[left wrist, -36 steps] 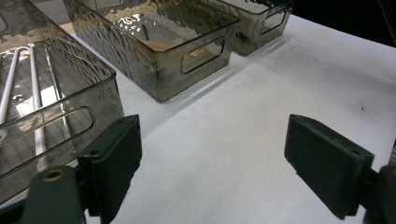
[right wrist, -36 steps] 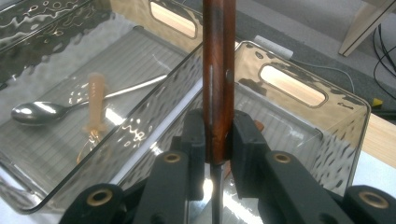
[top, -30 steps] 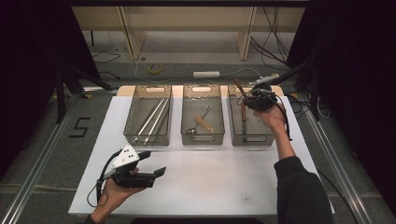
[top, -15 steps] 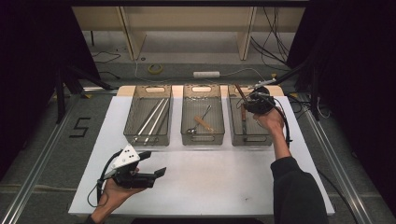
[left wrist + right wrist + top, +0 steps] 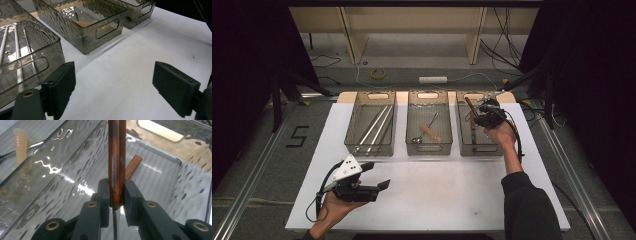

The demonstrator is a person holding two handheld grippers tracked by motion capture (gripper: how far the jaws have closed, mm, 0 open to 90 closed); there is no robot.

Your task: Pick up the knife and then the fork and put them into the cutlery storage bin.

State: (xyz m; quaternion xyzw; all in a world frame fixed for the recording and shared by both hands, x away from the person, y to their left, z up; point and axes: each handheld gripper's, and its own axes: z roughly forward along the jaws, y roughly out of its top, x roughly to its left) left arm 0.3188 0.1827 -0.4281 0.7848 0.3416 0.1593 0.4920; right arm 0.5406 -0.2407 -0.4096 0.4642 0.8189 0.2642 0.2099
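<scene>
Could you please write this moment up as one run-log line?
right gripper: shut on wooden-handled knife, over right bin | left gripper: open, above table | second wooden handle in right bin

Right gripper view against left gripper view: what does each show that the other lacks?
Right gripper view: the right gripper shut on a wooden-handled knife over the right bin, a second wooden handle lying inside. Left gripper view: the left gripper open above the white tabletop, metal rods in the left bin. Both: the smoky middle bin.
</scene>
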